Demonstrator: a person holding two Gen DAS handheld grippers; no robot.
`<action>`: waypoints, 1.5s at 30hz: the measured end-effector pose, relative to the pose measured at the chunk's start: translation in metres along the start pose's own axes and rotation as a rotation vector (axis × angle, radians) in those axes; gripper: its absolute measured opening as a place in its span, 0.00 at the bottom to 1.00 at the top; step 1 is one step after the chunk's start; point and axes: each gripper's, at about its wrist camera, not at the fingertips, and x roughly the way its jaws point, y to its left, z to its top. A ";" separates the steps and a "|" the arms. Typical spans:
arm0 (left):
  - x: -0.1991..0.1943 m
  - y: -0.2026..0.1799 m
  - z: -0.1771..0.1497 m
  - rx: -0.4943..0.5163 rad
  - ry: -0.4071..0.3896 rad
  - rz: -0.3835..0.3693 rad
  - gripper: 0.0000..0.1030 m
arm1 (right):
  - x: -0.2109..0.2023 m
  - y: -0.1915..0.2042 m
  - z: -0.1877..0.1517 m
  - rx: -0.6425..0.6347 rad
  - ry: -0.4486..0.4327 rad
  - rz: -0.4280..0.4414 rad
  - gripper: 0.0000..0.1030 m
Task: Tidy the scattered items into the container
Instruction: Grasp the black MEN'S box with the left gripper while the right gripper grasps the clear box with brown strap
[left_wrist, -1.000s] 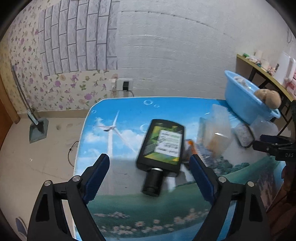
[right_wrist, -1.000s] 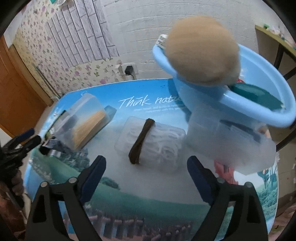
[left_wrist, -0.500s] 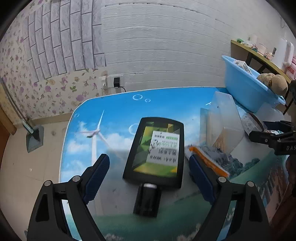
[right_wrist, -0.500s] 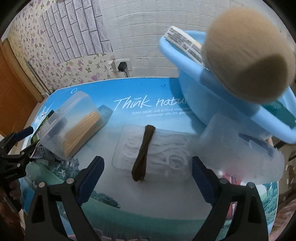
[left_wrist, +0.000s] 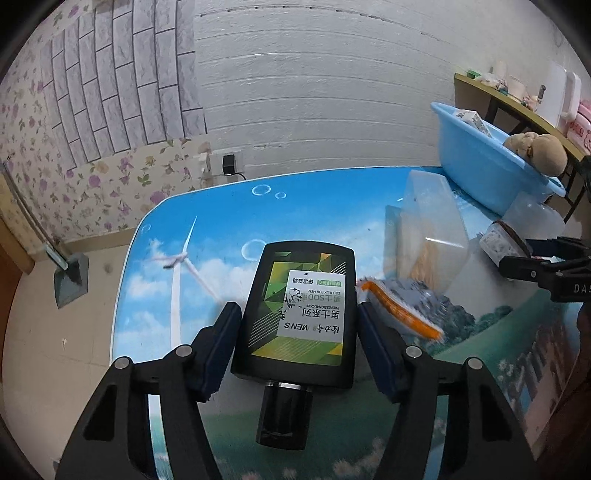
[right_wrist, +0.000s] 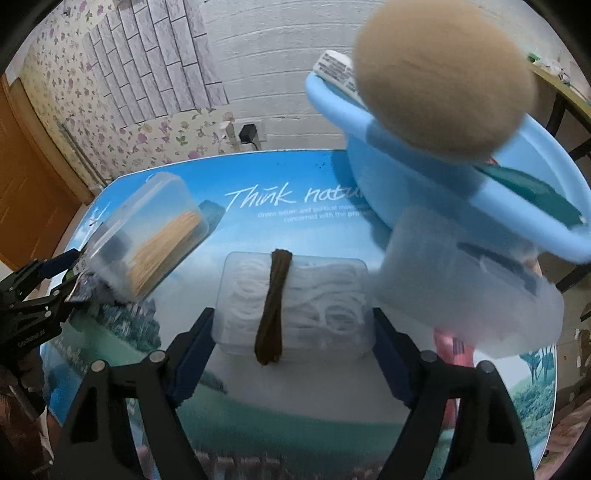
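The left gripper (left_wrist: 295, 332) has just been closing, and its blue pads now sit against both sides of a black bottle (left_wrist: 299, 310) lying flat on the worktop (left_wrist: 221, 221), cap toward the camera; the right gripper (right_wrist: 291, 339) has likewise been narrowing around a clear packet (right_wrist: 317, 302) with a brown band, pads at its ends; whether they press, I cannot tell; the blue basin (right_wrist: 424, 184) stands at the worktop's far right, a tan plush toy (right_wrist: 443, 81) on its rim.
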 end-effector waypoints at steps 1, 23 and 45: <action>-0.002 0.001 -0.001 -0.004 0.000 0.001 0.62 | -0.003 -0.001 -0.002 -0.003 -0.002 0.006 0.78; -0.066 -0.041 -0.053 -0.017 0.004 0.003 0.60 | -0.053 -0.029 -0.058 -0.048 -0.021 0.048 0.78; -0.039 -0.041 -0.060 -0.037 -0.002 0.092 0.67 | -0.037 -0.020 -0.069 -0.166 -0.096 0.016 0.82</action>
